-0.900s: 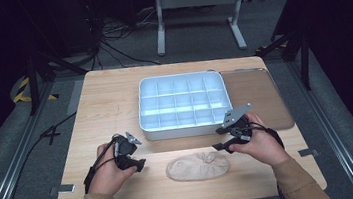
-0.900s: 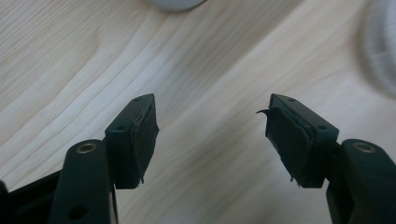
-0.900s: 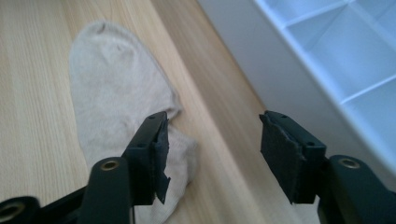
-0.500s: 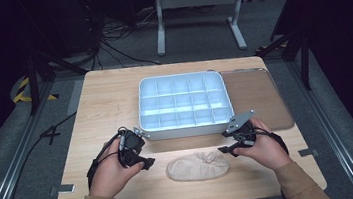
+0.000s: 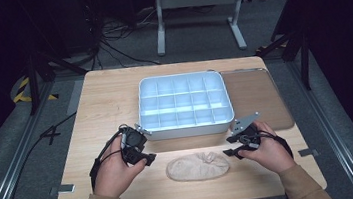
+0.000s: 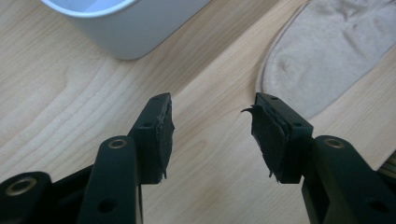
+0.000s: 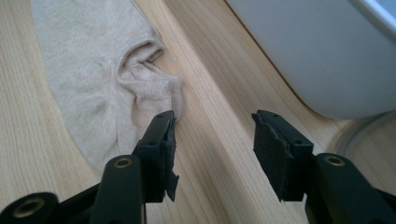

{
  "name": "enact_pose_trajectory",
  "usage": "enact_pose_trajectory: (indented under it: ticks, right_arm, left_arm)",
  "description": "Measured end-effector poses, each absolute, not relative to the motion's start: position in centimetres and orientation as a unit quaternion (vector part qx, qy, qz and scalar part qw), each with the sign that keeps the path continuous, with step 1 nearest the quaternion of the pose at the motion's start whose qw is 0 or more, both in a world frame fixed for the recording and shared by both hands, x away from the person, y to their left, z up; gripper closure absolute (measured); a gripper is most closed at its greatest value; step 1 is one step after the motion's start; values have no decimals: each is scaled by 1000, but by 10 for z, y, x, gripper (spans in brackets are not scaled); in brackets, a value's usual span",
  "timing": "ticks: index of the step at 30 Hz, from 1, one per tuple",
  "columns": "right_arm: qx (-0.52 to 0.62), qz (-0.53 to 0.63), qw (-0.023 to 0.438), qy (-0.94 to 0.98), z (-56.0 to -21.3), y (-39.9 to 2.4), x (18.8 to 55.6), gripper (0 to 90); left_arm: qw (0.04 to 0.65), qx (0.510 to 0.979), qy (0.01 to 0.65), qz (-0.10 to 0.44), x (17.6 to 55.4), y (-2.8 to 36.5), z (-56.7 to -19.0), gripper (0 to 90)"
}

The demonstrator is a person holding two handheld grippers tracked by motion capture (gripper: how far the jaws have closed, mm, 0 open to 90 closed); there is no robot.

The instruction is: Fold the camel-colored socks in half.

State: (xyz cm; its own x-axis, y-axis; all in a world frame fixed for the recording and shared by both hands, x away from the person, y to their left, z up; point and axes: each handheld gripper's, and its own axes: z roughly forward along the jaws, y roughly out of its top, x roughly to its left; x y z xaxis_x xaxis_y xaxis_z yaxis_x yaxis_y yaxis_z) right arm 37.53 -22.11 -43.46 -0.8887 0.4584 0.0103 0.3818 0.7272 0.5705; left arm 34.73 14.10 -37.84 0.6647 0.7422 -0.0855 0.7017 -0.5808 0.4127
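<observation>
Dark studio floor with cables and a metal stand behind; work happens on a light wooden table [image 5: 105, 107]. On it: a white plastic organiser tray with a grid of compartments [image 5: 183, 101], empty as far as I can see, and a flat brown mat [image 5: 254, 95] just beside its right edge. The thing in play is a beige knitted low-cut sock [image 5: 198, 166], lying flat and slightly rumpled on the near part of the table, in front of the tray and apart from it, between the two hands. Left gripper [image 6: 212, 128] sits just left of the sock's rounded end, jaws spread wide with bare wood between them. Right gripper [image 7: 212, 140] is at the sock's other end, jaws also wide apart and holding nothing; its one pad looks to be right at the bunched cuff edge, contact unclear. My read: this is the approach before pinching both ends. To do it well: slide each gripper inward so fabric, not table, sits between the pads; on the right go for the bunched cuff, it gives more to bite; on the left get one jaw under the thin edge, low and shallow, or it just pushes the sock along. Close both together, then lift evenly
</observation>
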Motion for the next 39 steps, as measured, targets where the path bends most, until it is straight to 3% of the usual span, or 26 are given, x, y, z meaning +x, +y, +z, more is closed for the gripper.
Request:
enact_pose_trajectory:
  ticks: [11, 25, 39]
  right_arm:
    - [241, 281, 58, 927, -434, -229, 370, 550]
    - [239, 281, 59, 928, -436, -230, 367, 551]
    - [232, 274, 58, 932, -440, -227, 366, 552]
  left_arm:
    - [218, 894, 393, 2, 347, 126, -379, 541]
    - [229, 891, 392, -22, 346, 100, -396, 562]
    - [199, 872, 445, -36, 356, 96, -438, 605]
